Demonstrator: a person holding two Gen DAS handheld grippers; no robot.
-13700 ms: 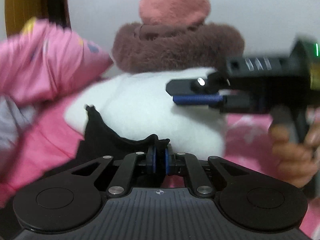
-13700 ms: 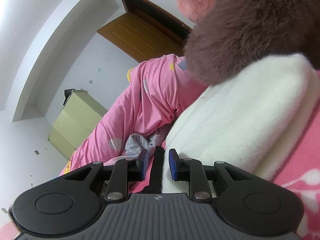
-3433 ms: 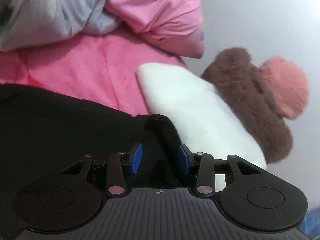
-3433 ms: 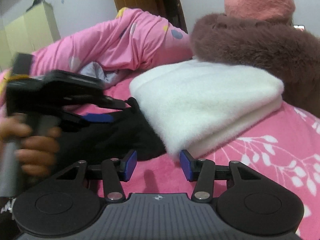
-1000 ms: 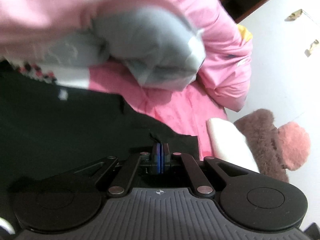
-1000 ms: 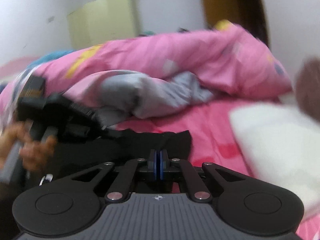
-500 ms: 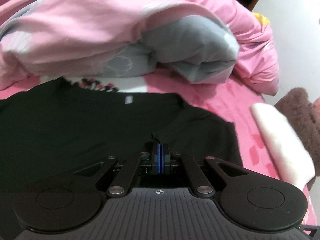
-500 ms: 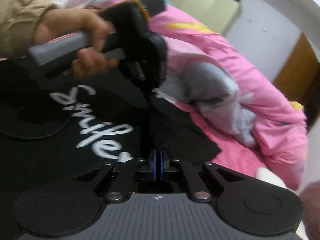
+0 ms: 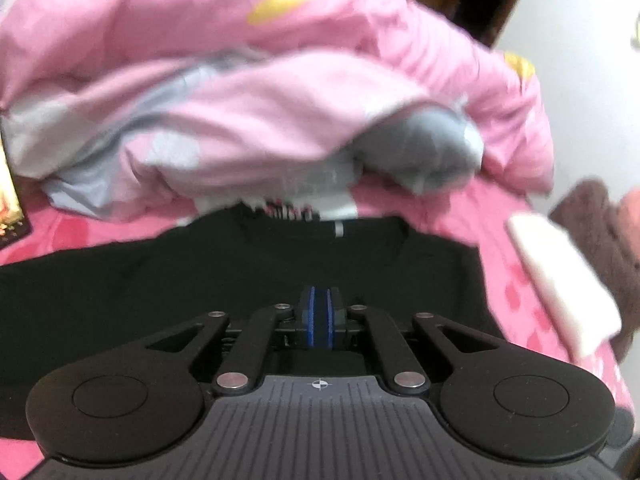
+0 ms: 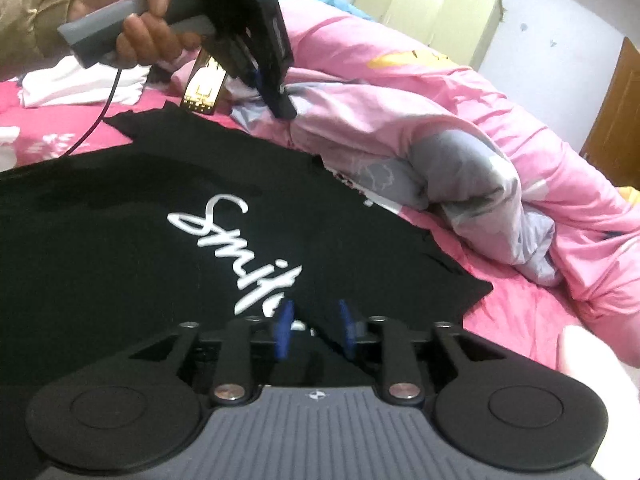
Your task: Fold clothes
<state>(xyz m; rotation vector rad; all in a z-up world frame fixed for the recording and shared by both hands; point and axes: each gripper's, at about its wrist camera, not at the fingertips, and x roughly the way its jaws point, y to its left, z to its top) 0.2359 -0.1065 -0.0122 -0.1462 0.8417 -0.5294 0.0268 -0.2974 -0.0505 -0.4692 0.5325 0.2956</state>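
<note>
Shirt is the landmark, so everything below is relative to it. It's black, thin, limp knit, spread mostly flat on the pink bed with white script lettering across the chest. It isn't folded into a neat packet yet, though one flap near the right tool looks doubled over.

Left of the shirt: a crumpled white cloth on the sheet, and a hand holding the left tool up above the shirt's far edge, tips pointing down at the duvet. In its own view the left tool has its blue pads pressed together; I can't tell if any fabric is caught in there, it just reads as closed.

Over the shirt's near right corner: the right tool has its blue pads spread apart, with a fold of black cloth rising between them but not pinched.

Right of and behind the shirt: a puffy pink-and-grey duvet, bulging right up to the collar, plus a thick white fleece folded into a slab and something brown and furry past it.

What could go wrong, I reckon: the duvet overhangs the neckline, so any fold toward it might snag or drag. Slack jersey also slips out of open pads, and a half-caught layer would skew the crease.
</note>
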